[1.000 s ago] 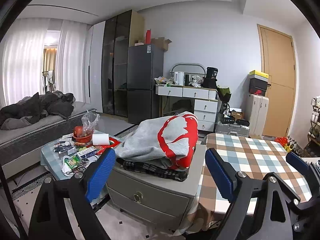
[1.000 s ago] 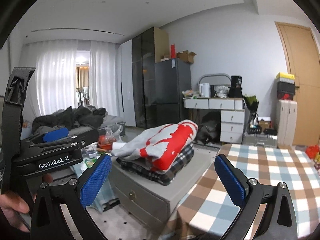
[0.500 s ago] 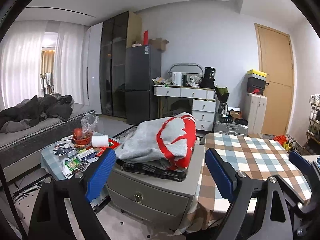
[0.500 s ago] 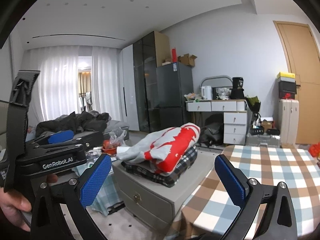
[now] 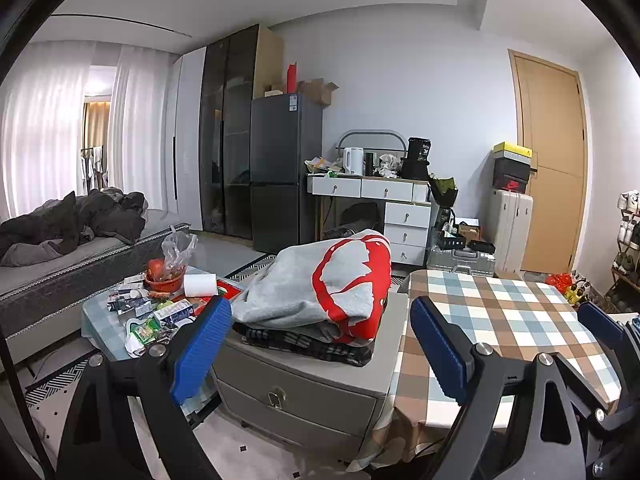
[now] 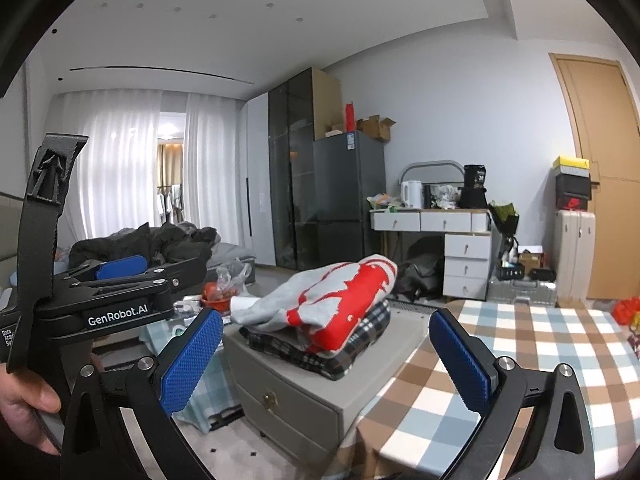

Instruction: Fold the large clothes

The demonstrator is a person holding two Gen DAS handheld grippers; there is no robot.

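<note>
Hovering, both fingers apart and empty: left gripper (image 5: 320, 348), right gripper (image 6: 326, 356). Grey-and-red sweatshirt (image 5: 316, 284) lies folded on plaid garment (image 6: 320, 350), grey drawer cabinet (image 5: 296, 384); checked table (image 6: 520, 360) bare. Stage ambiguous.

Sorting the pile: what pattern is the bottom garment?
Dark plaid garment with black, grey and white checks, clearest in the right wrist view.

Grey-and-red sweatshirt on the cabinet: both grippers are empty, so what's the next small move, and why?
Probably advance the left gripper toward the grey-and-red sweatshirt. Both sets of jaws stand open and empty, the right gripper too; the sweatshirt lies on a plaid garment atop the grey cabinet, and the checked table is bare.
</note>
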